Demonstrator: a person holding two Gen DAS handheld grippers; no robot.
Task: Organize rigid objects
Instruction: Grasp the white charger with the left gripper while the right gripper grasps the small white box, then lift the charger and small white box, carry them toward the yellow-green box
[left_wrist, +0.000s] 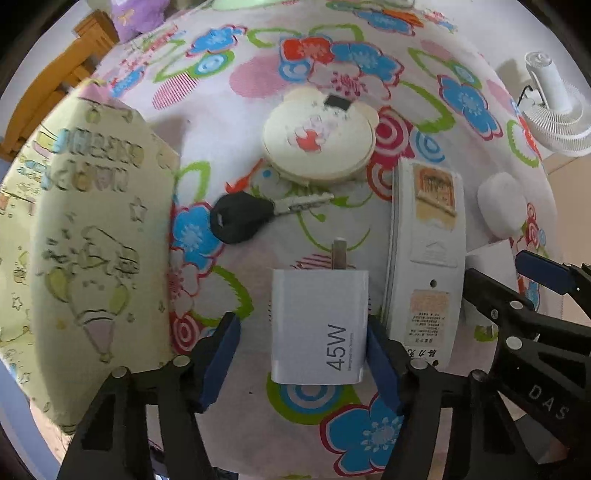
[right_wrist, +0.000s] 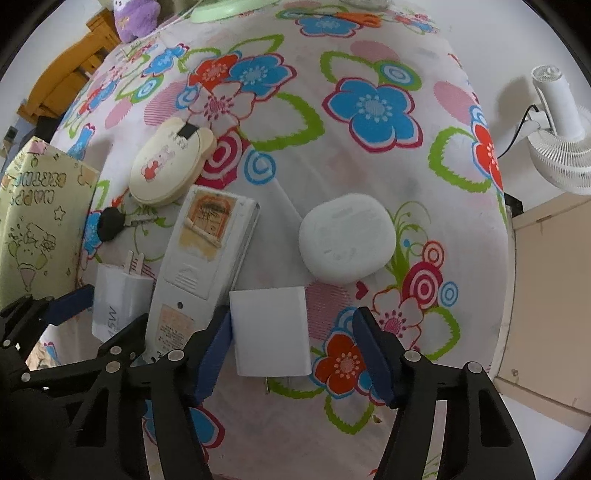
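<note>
Two chargers are bracketed: the 45W charger (left_wrist: 319, 326) between the left gripper (left_wrist: 303, 354) jaws, the plain charger (right_wrist: 271, 330) between the right gripper (right_wrist: 291, 350) jaws. One pad touches each; neither is clenched. Nothing is yet sorted into the box (left_wrist: 85, 229); remote (left_wrist: 424, 258), key (left_wrist: 243, 216), case (right_wrist: 345, 242) remain beyond.

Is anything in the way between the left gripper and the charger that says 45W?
No, nothing visible is in the way. The 45W charger already sits between the left gripper's blue fingers, lying on the flowery cloth. The white remote lies right beside it, outside the fingers.
</note>
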